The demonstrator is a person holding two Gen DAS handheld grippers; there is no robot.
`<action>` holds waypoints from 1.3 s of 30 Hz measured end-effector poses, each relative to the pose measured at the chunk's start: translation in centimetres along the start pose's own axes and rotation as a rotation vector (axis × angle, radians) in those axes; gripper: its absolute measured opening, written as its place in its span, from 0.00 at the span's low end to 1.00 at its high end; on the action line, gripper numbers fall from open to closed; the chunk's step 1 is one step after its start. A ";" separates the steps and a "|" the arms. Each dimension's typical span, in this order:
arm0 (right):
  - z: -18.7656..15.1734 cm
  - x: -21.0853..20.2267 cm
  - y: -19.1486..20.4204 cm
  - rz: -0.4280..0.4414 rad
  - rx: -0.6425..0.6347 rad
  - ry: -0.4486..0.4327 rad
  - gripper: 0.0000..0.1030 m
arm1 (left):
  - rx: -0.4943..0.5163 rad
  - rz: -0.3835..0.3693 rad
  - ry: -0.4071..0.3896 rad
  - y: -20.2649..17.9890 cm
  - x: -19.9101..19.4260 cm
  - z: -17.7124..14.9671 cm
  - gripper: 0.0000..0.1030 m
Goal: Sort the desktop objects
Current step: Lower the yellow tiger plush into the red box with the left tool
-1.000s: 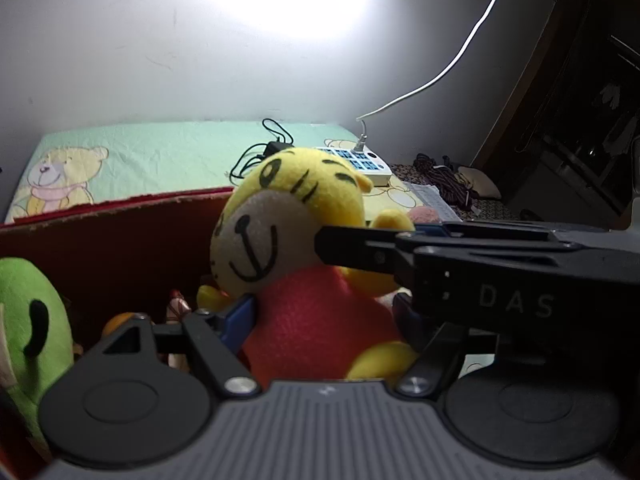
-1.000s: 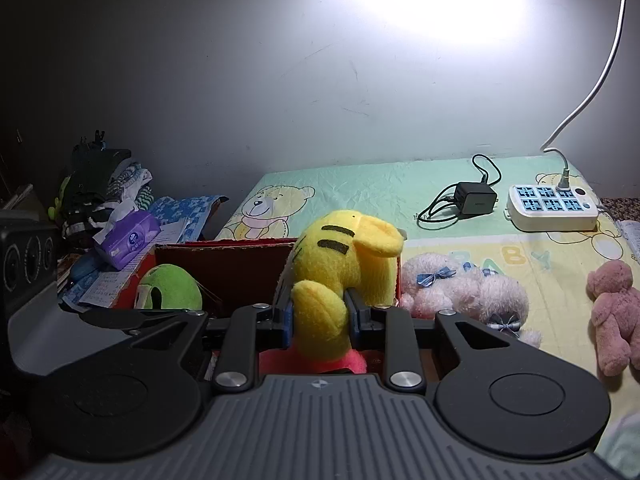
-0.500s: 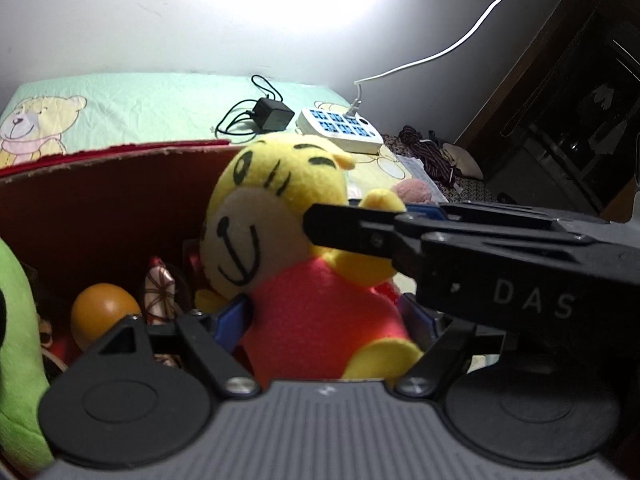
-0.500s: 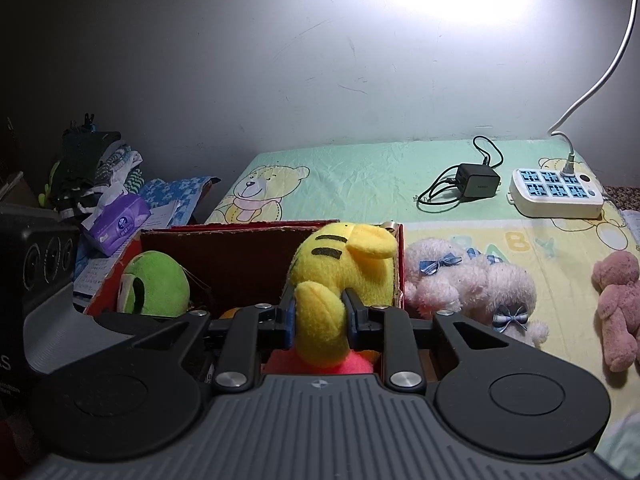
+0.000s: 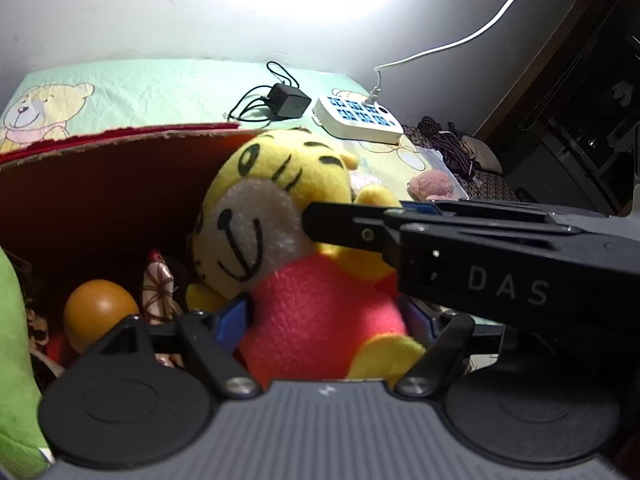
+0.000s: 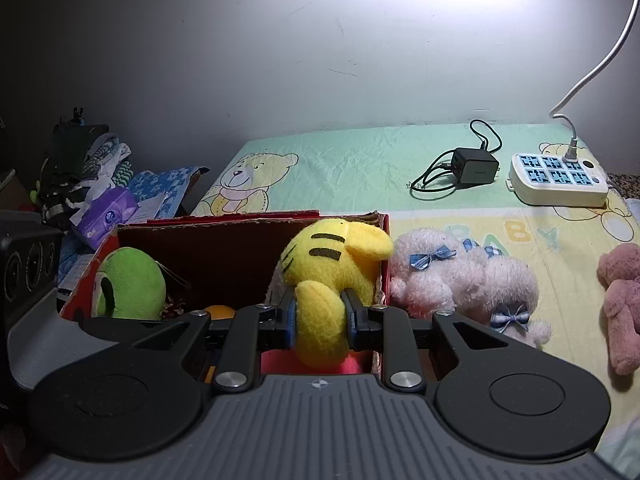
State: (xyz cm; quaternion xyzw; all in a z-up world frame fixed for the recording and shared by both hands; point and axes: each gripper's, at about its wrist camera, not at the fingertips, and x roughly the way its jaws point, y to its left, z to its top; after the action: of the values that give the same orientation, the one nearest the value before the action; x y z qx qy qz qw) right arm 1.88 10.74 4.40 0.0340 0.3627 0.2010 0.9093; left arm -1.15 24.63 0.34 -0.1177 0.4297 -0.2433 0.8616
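A yellow tiger plush [image 5: 280, 200] in a red shirt hangs low inside the red cardboard box [image 5: 100, 184], at its right end. My left gripper [image 5: 326, 320] is shut on the plush's red body, blue pads on either side. From the right, a finger [image 5: 344, 228] of my right gripper reaches across to the plush's arm. In the right wrist view my right gripper [image 6: 320, 318] is shut on that yellow arm, with the tiger plush [image 6: 332, 264] against the right wall of the box [image 6: 208, 248].
The box also holds a green plush [image 6: 128, 284], an orange ball [image 5: 98, 312] and a small striped toy [image 5: 158, 288]. Right of the box lie a white fluffy plush [image 6: 460, 276] and a pink bear [image 6: 624, 296]. A charger [image 6: 476, 166] and power strip [image 6: 558, 178] sit behind.
Both grippers have carried the tiger plush down, from above the box rim into the box. The orange ball has come into view. Both grips look unchanged.
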 end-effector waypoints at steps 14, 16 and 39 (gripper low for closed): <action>-0.8 -1.7 -0.6 0.038 0.052 -0.035 0.40 | 0.041 0.021 -0.001 -0.8 0.3 -0.3 0.78; -0.7 -2.1 -0.4 0.049 0.051 -0.051 0.40 | 0.043 0.023 -0.007 -1.0 0.4 -0.4 0.78; -1.8 -3.2 -1.5 0.019 0.126 -0.071 0.30 | 0.016 0.013 -0.055 -0.2 -3.9 -0.6 0.88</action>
State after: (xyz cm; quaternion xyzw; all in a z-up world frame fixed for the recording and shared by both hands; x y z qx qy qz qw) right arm -0.88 7.99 4.82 0.1017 0.3420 0.1853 0.9156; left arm -3.72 26.51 2.76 -0.1145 0.4046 -0.2379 0.8756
